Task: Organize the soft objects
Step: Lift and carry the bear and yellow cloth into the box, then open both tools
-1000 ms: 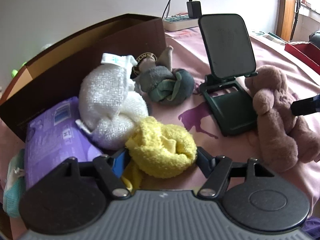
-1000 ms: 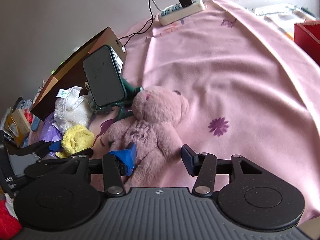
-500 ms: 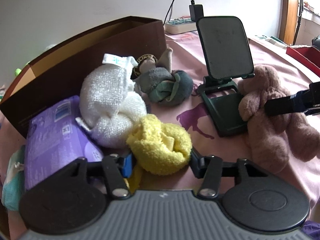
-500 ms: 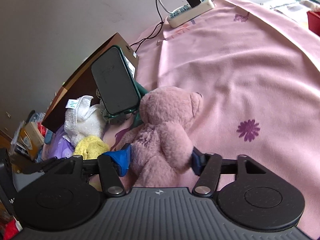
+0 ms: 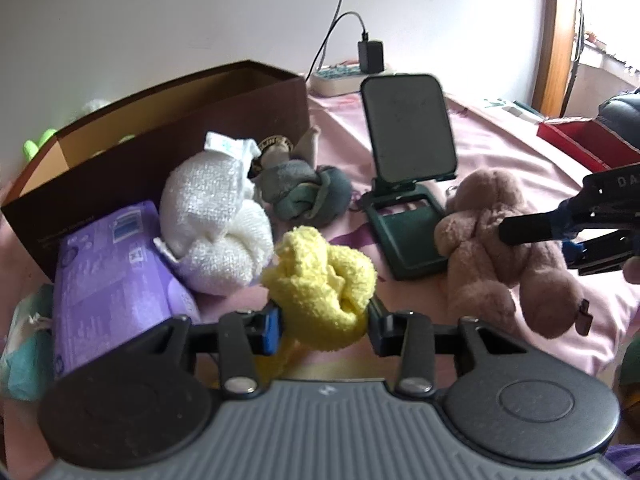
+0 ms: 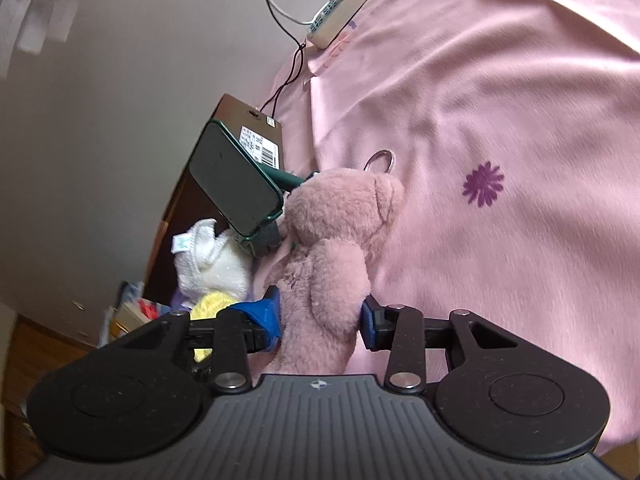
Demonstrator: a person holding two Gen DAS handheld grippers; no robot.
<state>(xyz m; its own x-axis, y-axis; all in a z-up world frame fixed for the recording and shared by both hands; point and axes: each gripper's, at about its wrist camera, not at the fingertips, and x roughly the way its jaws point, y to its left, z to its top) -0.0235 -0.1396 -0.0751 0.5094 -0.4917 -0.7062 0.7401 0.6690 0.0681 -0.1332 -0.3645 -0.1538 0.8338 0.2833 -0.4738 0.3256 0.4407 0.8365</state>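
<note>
My left gripper [image 5: 322,320] is shut on a yellow knotted towel [image 5: 320,280] on the pink bedcover. A white knotted towel [image 5: 212,216] and a grey-green knotted cloth [image 5: 308,196] lie just behind it. My right gripper [image 6: 320,316] is shut on the body of a pink teddy bear [image 6: 332,240], which also shows in the left wrist view [image 5: 496,240] at the right with that gripper's fingers [image 5: 528,230] on it. An open brown cardboard box [image 5: 168,136] stands behind the towels.
A dark green phone stand [image 5: 408,184] stands between the towels and the bear. A purple packet [image 5: 108,276] lies left of the white towel. A power strip with charger [image 5: 344,76] sits at the back by the wall. A red box [image 5: 580,140] is far right.
Both grippers have closed: the left on the yellow towel, the right on the teddy bear. The bear is now lifted upright and tilted towards the phone stand.
</note>
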